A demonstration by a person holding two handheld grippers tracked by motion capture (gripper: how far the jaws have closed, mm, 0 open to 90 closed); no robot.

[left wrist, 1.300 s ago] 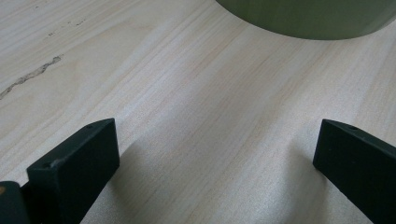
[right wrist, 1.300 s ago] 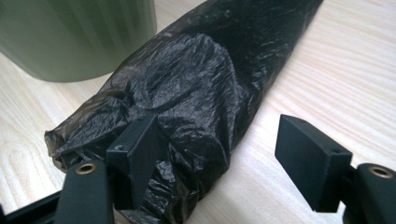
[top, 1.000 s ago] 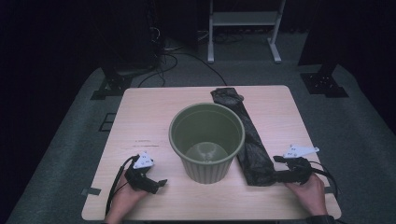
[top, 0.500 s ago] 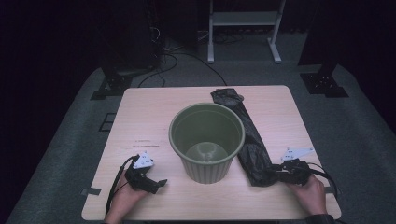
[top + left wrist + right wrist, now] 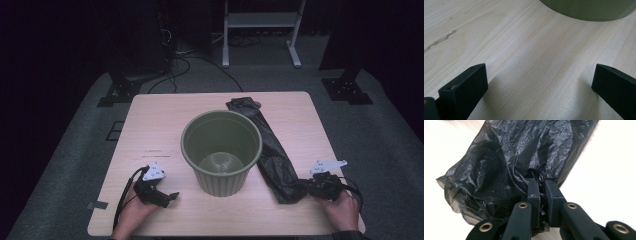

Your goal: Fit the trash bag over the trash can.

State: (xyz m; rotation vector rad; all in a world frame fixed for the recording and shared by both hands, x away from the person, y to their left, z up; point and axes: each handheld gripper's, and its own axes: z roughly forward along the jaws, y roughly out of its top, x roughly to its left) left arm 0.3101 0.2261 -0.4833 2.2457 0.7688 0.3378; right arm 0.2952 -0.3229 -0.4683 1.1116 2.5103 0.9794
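So the black plastic bag [image 5: 267,150] is lying flat on the table [image 5: 150,125] as a long strip, just right of the green bucket [image 5: 221,150] and tucked partly behind its rim. Its long axis runs diagonally: the far end sits up near the far middle of the table, a bit right of the bucket, and the near end points toward the near right corner, right where the right hand-held gripper [image 5: 306,187] is. In the right gripper view that right hand-held gripper [image 5: 541,185] has its jaws pinched nearly together on a bunched fold of the bag's [image 5: 524,152] near end, with crinkled plastic squeezed between the pads. Compared with a second ago, those jaws have just been closing: earlier the gripper sat a little off the bag's end with nothing gripped, and now it's nudged in toward the bag and clamped on the film. The bag itself lies along the same diagonal as before, and the bucket hasn't budged. The left hand-held gripper [image 5: 167,196] rests on the table at the near left, same spot as earlier, and in the left gripper view its jaws stand wide apart over bare wood with nothing between them, the bucket's base [image 5: 589,10] just ahead.
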